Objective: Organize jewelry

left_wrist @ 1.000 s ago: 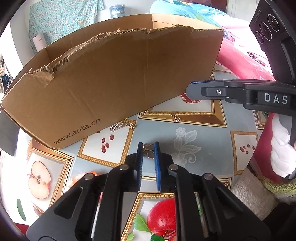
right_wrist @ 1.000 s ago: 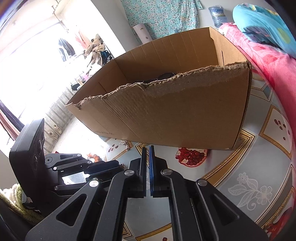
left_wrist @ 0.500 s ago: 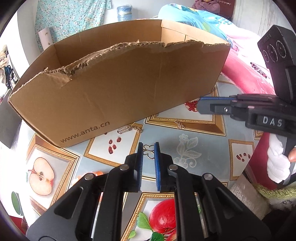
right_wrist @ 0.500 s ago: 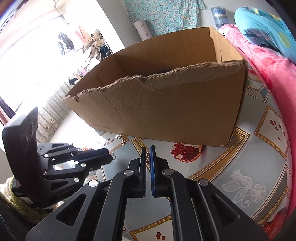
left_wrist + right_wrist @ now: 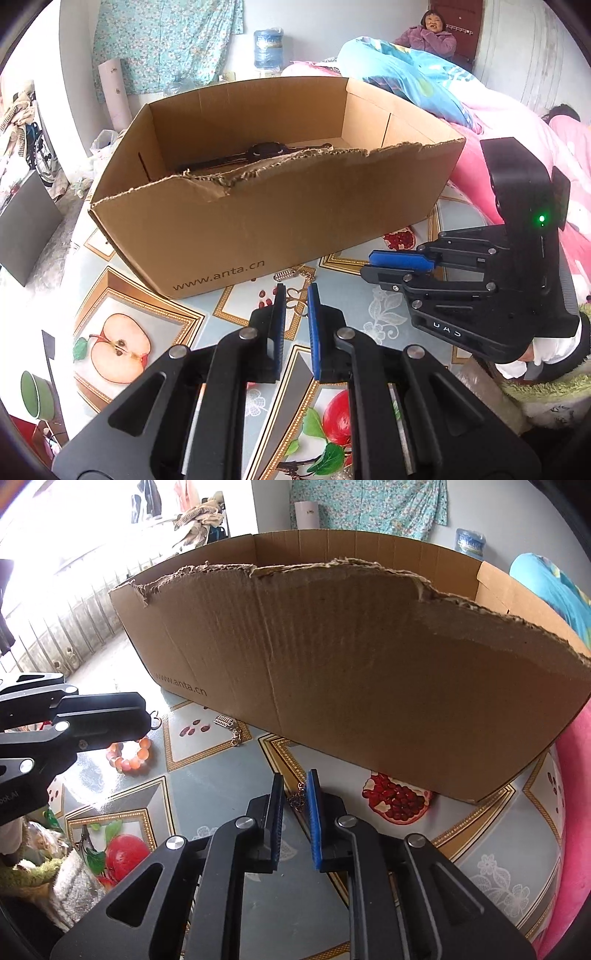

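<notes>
My left gripper is shut on a small gold openwork piece of jewelry, held above the tablecloth in front of the cardboard box; it also shows in the right wrist view, the gold piece at its tips. My right gripper stands slightly open with a small gold chain lying on the cloth between its fingers; in the left wrist view it sits right of mine. A silver clasp with chain lies by the box. A dark item lies inside the box.
An orange bead bracelet lies on the fruit-patterned tablecloth at the left. The box has a torn front wall. Pink bedding borders the table on the right. A person sits far behind.
My left gripper has risen with the gold piece, so the box's inside now shows. My right gripper has opened a little and moved over the small gold chain.
</notes>
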`<state>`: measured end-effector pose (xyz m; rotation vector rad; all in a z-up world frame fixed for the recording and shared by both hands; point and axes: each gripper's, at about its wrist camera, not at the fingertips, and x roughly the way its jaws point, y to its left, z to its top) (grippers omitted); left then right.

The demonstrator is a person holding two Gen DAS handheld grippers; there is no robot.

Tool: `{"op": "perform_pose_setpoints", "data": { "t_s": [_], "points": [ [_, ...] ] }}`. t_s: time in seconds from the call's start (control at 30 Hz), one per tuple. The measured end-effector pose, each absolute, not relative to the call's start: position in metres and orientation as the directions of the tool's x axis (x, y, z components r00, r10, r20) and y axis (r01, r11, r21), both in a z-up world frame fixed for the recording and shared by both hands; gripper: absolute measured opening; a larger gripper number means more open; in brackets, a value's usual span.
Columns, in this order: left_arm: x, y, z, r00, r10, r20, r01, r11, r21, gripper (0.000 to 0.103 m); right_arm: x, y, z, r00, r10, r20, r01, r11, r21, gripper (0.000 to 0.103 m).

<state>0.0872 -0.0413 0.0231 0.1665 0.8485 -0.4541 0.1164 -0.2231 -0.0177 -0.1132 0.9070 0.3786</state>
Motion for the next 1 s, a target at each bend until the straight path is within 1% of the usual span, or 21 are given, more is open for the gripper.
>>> {"op": "perform_pose_setpoints", "data": {
  "t_s": [0.07,0.1,0.13,0.23,0.3,0.33,0.53,0.73,0.9,1.0],
  "points": [
    [0.087,-0.040,0.025,0.576,-0.320,-0.752,0.449,0.893,-0.036,0.010,0.114,-0.221,-0.018,0.557,0.267,-0.786,-0.367,0.929,0.055,0.013],
    [0.087,-0.039,0.025,0.580,-0.319,-0.749,0.447,0.894,-0.035,0.010,0.113,-0.220,-0.017,0.553,0.267,-0.789,-0.365,0.929,0.059,0.011],
    [0.087,-0.038,0.026,0.585,-0.320,-0.745,0.444,0.895,-0.036,0.010,0.115,-0.221,-0.017,0.539,0.280,-0.794,-0.369,0.926,0.076,0.005],
    [0.085,-0.031,0.029,0.596,-0.329,-0.732,0.433,0.900,-0.052,0.010,0.117,-0.219,-0.015,0.515,0.291,-0.806,-0.344,0.932,0.117,0.005],
    [0.082,-0.029,0.030,0.603,-0.333,-0.725,0.427,0.902,-0.059,0.010,0.118,-0.223,-0.013,0.503,0.315,-0.805,-0.316,0.934,0.168,0.001],
    [0.081,-0.027,0.031,0.606,-0.335,-0.722,0.425,0.903,-0.061,0.010,0.117,-0.225,-0.011,0.502,0.330,-0.799,-0.306,0.932,0.192,0.002],
    [0.074,-0.012,0.042,0.630,-0.345,-0.696,0.414,0.907,-0.075,0.010,0.107,-0.236,0.010,0.534,0.383,-0.754,-0.271,0.922,0.277,0.001],
    [0.070,-0.003,0.058,0.660,-0.359,-0.660,0.415,0.906,-0.078,0.010,0.095,-0.239,0.043,0.573,0.418,-0.705,-0.282,0.908,0.309,0.001],
    [0.069,-0.002,0.078,0.695,-0.374,-0.614,0.421,0.904,-0.073,0.010,0.089,-0.245,0.086,0.629,0.429,-0.648,-0.306,0.903,0.302,0.001],
    [0.071,-0.003,0.096,0.709,-0.402,-0.580,0.443,0.893,-0.077,0.010,0.088,-0.249,0.114,0.665,0.447,-0.598,-0.336,0.895,0.294,0.001]
  ]
}}
